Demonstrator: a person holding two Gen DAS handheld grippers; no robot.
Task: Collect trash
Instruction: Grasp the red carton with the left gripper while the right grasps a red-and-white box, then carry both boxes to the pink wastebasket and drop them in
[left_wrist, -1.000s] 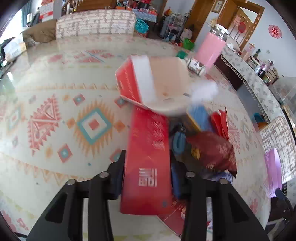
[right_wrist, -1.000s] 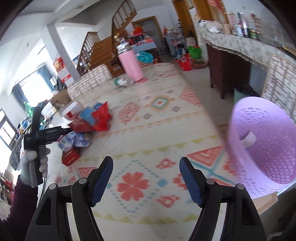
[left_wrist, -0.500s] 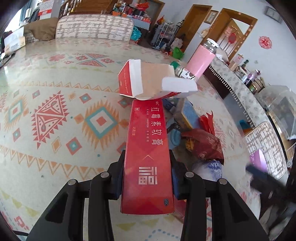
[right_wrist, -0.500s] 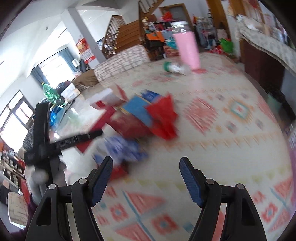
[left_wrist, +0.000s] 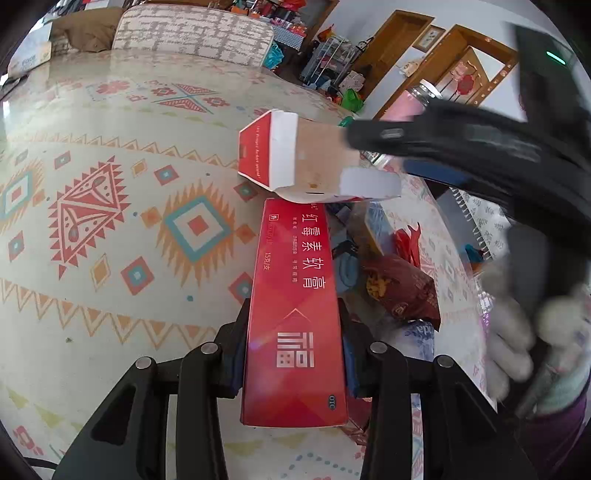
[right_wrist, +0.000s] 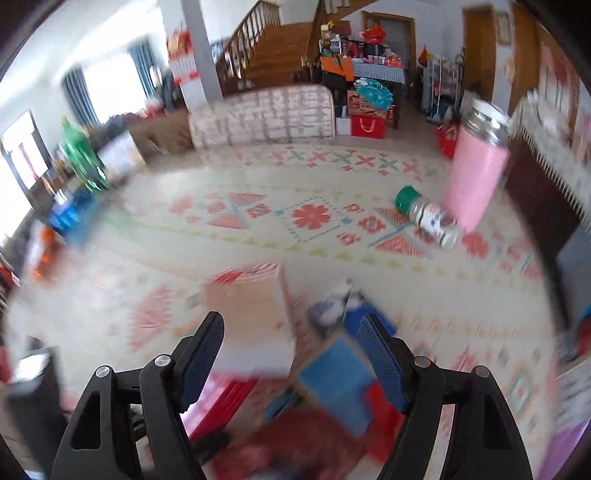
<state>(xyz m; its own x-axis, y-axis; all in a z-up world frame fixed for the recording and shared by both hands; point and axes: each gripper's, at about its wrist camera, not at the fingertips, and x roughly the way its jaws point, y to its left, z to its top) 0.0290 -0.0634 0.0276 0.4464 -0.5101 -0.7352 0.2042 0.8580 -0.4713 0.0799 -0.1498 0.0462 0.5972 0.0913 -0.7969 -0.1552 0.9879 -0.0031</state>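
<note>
To my left the patterned tabletop (left_wrist: 110, 229) lies bare and offers free passage. Ahead, the long red box (left_wrist: 295, 306) clamped in my left hand-held gripper (left_wrist: 293, 354) blocks the centre line, its far end just under an open red-and-white carton (left_wrist: 295, 158). Right of it the trash pile (left_wrist: 399, 288) crowds the surface. My right hand-held gripper (right_wrist: 291, 354) crosses above that pile, jaws wide and empty. Beyond, a lying jar (right_wrist: 428, 216) and a pink bottle (right_wrist: 476, 177) obstruct the far right; the middle stretch between is clear.
</note>
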